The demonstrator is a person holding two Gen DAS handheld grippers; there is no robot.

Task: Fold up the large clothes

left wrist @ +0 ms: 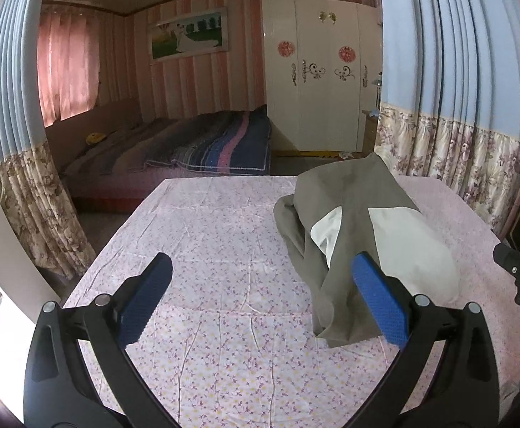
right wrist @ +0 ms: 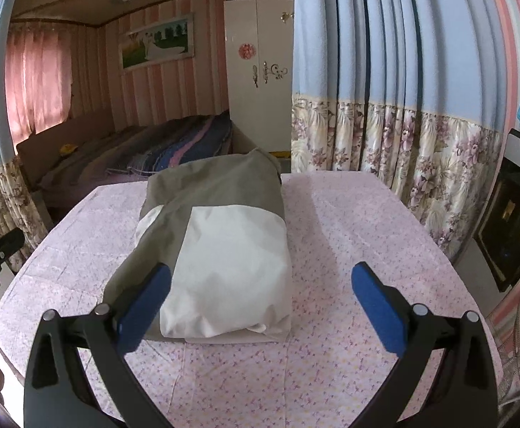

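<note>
Two pairs of black tongs with blue ribbed pads hang spread wide and empty over the worktop: the left tongs (left wrist: 261, 296) above bare cloth, with the garment's near corner just beside their right pad, and the right tongs (right wrist: 260, 299) with their left pad at the garment's near-left edge and open cloth under the rest of the gap. Between the two lies the olive-grey and white fabric garment (right wrist: 220, 242), bundled into a thick, roughly rectangular pile on the worktop covered in a pink floral-print sheet (left wrist: 217, 235). From the right wrist view it looks compact; from the left, loose grey flaps trail off its left side, so the fold seems part-done or awaiting tidying. The next move likely calls for pinching a loose flap and drawing it over or flat. Plenty of bare sheet lies to the garment's left and front. A blue and floral-bordered curtain (right wrist: 384, 107) hangs close behind the worktop's far-right edge.
</note>
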